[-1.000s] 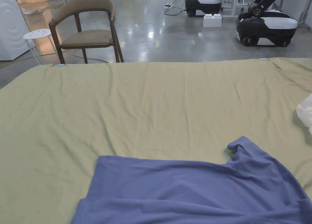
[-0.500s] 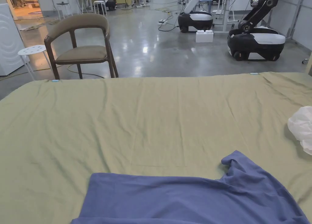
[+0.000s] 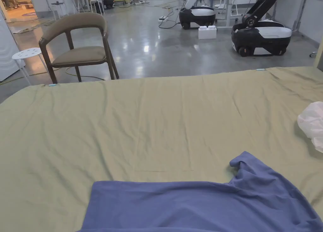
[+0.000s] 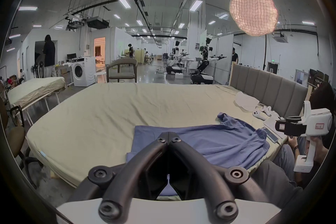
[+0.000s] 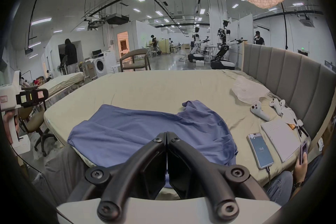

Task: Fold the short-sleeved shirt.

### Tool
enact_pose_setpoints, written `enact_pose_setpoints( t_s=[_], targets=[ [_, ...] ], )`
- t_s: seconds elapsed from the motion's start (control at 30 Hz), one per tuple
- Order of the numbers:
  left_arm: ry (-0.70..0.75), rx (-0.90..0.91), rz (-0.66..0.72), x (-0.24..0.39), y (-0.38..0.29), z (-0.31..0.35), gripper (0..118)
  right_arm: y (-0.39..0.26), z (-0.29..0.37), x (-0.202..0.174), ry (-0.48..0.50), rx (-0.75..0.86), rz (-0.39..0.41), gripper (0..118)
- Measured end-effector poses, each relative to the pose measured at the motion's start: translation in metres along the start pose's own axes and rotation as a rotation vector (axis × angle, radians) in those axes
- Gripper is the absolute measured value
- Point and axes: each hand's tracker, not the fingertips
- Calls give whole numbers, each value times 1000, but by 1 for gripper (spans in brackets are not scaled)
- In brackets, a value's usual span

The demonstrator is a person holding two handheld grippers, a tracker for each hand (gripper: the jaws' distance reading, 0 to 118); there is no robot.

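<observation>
Blue shirt (image 3: pixel 195 207) lies spread on near edge of bed (image 3: pixel 142 122). Left gripper (image 4: pixel 169 134) and right gripper (image 5: pixel 166 134): jaws clenched, grasping nothing.

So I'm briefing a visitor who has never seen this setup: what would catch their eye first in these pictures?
Probably the blue short-sleeved shirt, lying rumpled on the near edge of the wide olive-green bed sheet, one sleeve sticking up toward the far side. Next, the left hand-held gripper and right hand-held gripper, both with jaws together, above the shirt's near side. Beyond the bed stand a brown wooden armchair and black-and-white wheeled robots.
</observation>
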Motion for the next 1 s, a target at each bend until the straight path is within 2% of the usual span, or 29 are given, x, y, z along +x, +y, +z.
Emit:
enact_pose_setpoints(
  t_s=[0.13, 0.23, 0.27, 0.33, 0.37, 0.4, 0.57, 0.73, 0.77, 0.8, 0.83, 0.9, 1.0],
  targets=[
    [-9, -58, 14, -15, 5, -32, 0, -1, -7, 5, 8, -4, -27, 0],
    [-66, -122, 110, -39, 12, -82, 1, -6, -10, 9, 2, -2, -39, 0],
    [-71, -157, 119, -46, 16, -107, 8, -8, -10, 10, -5, -13, -50, 0],
    [-56, -186, 93, -61, 17, -155, 45, -14, -9, 13, -16, -31, -66, 0],
    [-59, -197, 79, -69, 17, -182, 59, -20, -7, 18, -17, -43, -74, 0],
    [-66, -184, 94, -78, 14, -202, 64, -23, -6, 20, -18, -58, -76, 0],
    [49, -391, 153, -108, -5, -315, 64, -33, 14, 31, -55, -112, -79, 0],
    [140, -494, 274, -121, -39, -363, 63, -44, 21, 47, -159, -160, -110, 0],
    [128, -495, 268, -120, -42, -367, 51, -46, 21, 50, -170, -175, -117, 0],
    [123, -505, 274, -119, -45, -371, 27, -47, 20, 53, -175, -180, -123, 0],
    [99, -536, 266, -115, -48, -371, 27, -48, 19, 55, -181, -182, -130, 0],
    [146, -565, 127, -104, -50, -376, 19, -46, 16, 58, -180, -184, -141, 0],
    [124, -578, 95, -96, -49, -379, 12, -40, 5, 62, -163, -182, -158, 0]
  ],
)
